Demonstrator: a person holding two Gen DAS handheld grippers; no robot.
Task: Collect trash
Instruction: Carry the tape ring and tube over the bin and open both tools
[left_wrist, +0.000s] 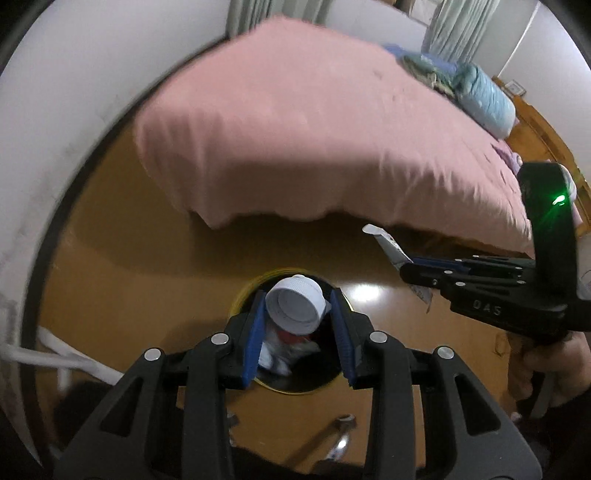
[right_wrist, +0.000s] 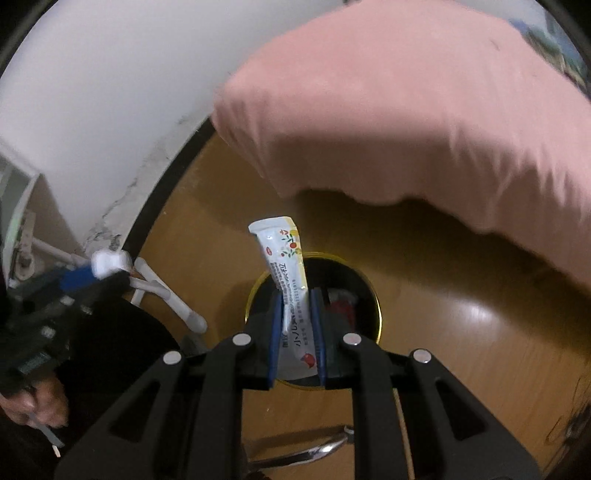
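My left gripper (left_wrist: 297, 306) is shut on a white bottle cap (left_wrist: 295, 306), held right above a dark round trash bin (left_wrist: 295, 384) with a yellow rim on the wooden floor. White and red trash lies inside the bin. My right gripper (right_wrist: 297, 295) is shut on a white sachet (right_wrist: 286, 266) with fruit print, held upright over the same bin (right_wrist: 365, 291). In the left wrist view the right gripper (left_wrist: 406, 267) shows at the right with the sachet (left_wrist: 386, 242) sticking out. In the right wrist view the left gripper (right_wrist: 107, 273) shows blurred at the left with the white cap (right_wrist: 109, 260).
A bed with a pink cover (left_wrist: 314, 129) overhangs the floor just behind the bin. A white wall (right_wrist: 110, 92) with a dark baseboard curves at the left. White pipes (right_wrist: 166, 295) lie by the wall. A metal spoon-like object (right_wrist: 314, 452) lies on the floor in front.
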